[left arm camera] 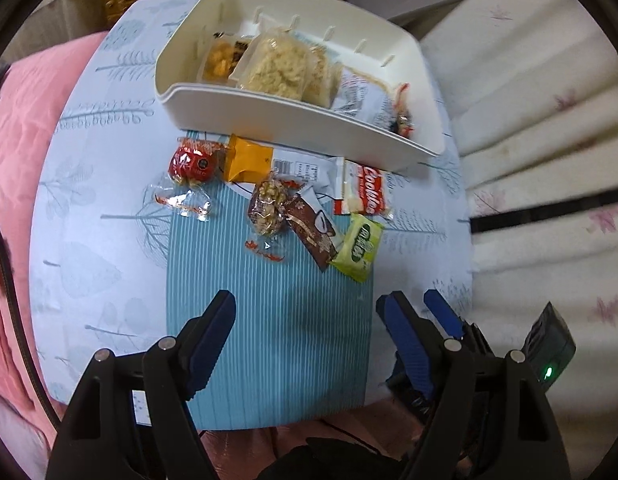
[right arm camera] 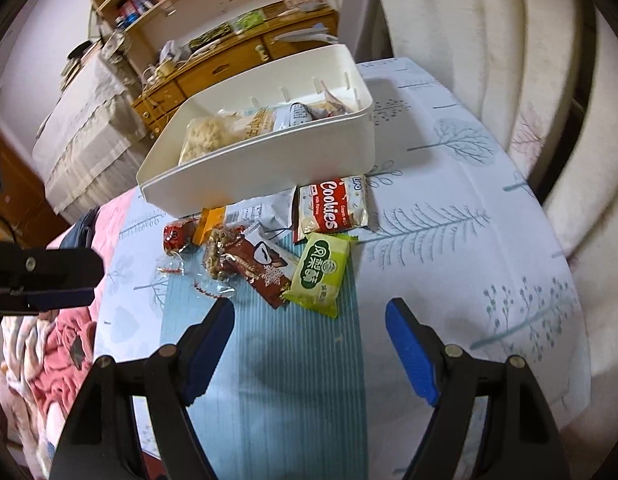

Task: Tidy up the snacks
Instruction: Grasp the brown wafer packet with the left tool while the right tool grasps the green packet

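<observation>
1. Bin (left arm camera: 293, 114), upper centre of the left view: an orange pack (left arm camera: 219, 62) at its left, clear noodle bags (left arm camera: 275, 66) in the middle, a white printed pouch (left arm camera: 363, 94) at its right.
2. Loose snacks lie on the table (left arm camera: 109, 208) just below the bin: red candy (left arm camera: 191, 162), nut bar (left arm camera: 267, 206), brown bar (left arm camera: 313, 230), green pack (right arm camera: 319, 270), and "Cookies" pack (right arm camera: 333, 208).
3. Left gripper (left arm camera: 305, 336): spread, nothing between its fingers.
4. Right gripper (right arm camera: 311, 340): spread, empty too.
</observation>
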The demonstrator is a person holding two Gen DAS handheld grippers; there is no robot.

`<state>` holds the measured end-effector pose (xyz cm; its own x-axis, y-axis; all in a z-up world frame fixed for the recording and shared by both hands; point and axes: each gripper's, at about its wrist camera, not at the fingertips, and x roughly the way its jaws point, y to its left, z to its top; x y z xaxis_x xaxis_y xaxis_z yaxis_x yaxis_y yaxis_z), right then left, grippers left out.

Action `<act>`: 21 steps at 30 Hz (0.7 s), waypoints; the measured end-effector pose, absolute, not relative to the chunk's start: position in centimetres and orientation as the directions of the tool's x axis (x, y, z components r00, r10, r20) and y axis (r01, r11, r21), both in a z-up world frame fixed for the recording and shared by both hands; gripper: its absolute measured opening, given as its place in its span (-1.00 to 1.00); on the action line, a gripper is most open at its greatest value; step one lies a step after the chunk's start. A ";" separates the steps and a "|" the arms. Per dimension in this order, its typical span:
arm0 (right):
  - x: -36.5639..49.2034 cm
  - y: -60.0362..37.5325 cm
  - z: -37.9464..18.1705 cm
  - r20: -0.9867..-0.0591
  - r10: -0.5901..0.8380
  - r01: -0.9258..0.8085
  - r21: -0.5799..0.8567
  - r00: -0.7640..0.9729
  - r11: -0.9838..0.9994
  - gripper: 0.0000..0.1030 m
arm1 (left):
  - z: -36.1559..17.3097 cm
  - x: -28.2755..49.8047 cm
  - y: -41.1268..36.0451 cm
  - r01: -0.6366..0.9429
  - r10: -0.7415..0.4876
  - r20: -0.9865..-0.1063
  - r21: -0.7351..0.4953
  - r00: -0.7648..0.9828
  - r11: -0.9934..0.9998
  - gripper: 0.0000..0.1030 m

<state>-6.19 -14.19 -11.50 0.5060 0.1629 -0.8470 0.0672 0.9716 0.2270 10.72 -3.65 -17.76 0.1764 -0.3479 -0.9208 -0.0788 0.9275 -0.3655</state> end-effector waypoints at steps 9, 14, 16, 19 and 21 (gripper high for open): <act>-3.8 -15.0 -14.7 -0.870 0.228 -0.074 0.217 0.436 0.973 0.52 | -21.9 13.4 -6.2 -0.249 -0.264 -0.954 -0.292 0.140 0.923 0.47; -2.6 -15.4 -16.2 -0.868 0.265 -0.155 0.220 0.420 0.963 0.49 | -24.5 14.9 -7.2 -0.323 -0.229 -0.964 -0.260 0.134 0.910 0.47; -2.2 -15.4 -16.7 -0.867 0.273 -0.183 0.215 0.417 0.959 0.47 | -25.6 15.4 -7.5 -0.353 -0.223 -0.966 -0.255 0.129 0.900 0.47; -1.8 -15.8 -17.3 -0.862 0.293 -0.207 0.225 0.413 0.952 0.42 | -27.0 16.1 -7.8 -0.384 -0.214 -0.968 -0.247 0.127 0.890 0.47; -1.6 -15.8 -17.8 -0.857 0.307 -0.228 0.229 0.414 0.946 0.40 | -27.9 16.6 -8.0 -0.402 -0.206 -0.972 -0.236 0.116 0.885 0.47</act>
